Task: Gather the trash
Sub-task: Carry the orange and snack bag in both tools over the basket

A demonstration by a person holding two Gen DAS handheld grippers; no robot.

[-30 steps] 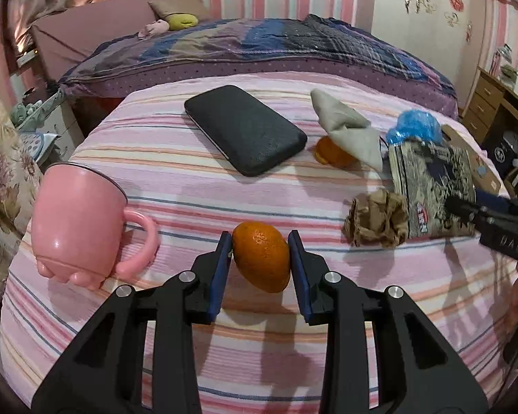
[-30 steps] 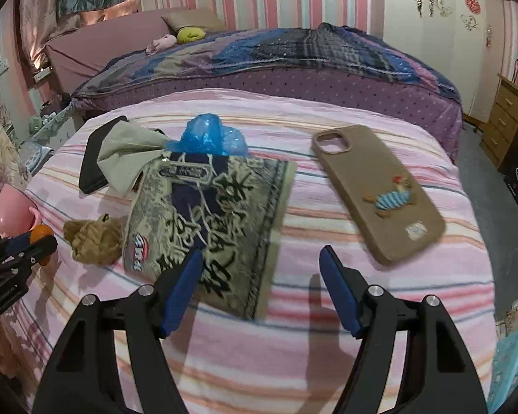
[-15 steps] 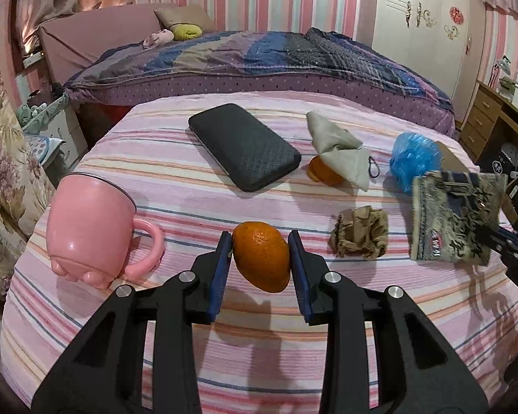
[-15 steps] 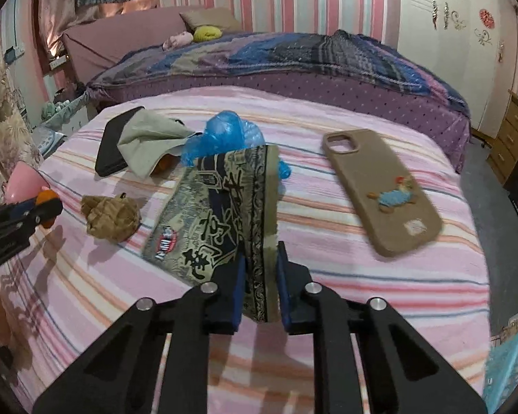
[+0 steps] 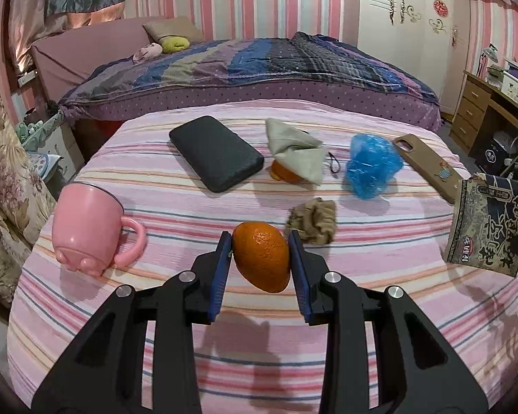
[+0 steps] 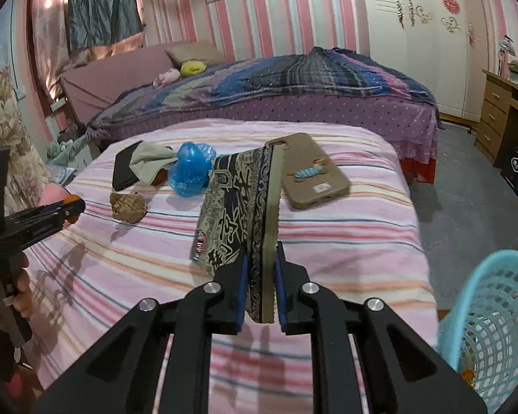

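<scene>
My left gripper (image 5: 260,258) is shut on an orange (image 5: 260,260), held just above the pink striped bedspread (image 5: 190,227). My right gripper (image 6: 261,276) is shut on the edge of a flat printed snack packet (image 6: 238,207), which stands on edge, lifted off the cover. The same packet (image 5: 490,224) shows at the right of the left wrist view. A crumpled brown paper ball (image 5: 312,220) and a blue plastic bag (image 5: 371,165) lie on the cover. A teal mesh basket (image 6: 493,327) stands at the lower right of the right wrist view.
On the cover lie a pink mug (image 5: 86,227) on its side, a black case (image 5: 216,151), a beige cloth (image 5: 293,148) over something orange, and a brown phone case (image 6: 310,172). A bed with a dark quilt (image 5: 259,65) is behind, a wooden desk (image 6: 500,103) to the right.
My right gripper went from open over the packet to shut on it, lifted it off the cover and carried it right. My left gripper drew back slightly with the orange.
</scene>
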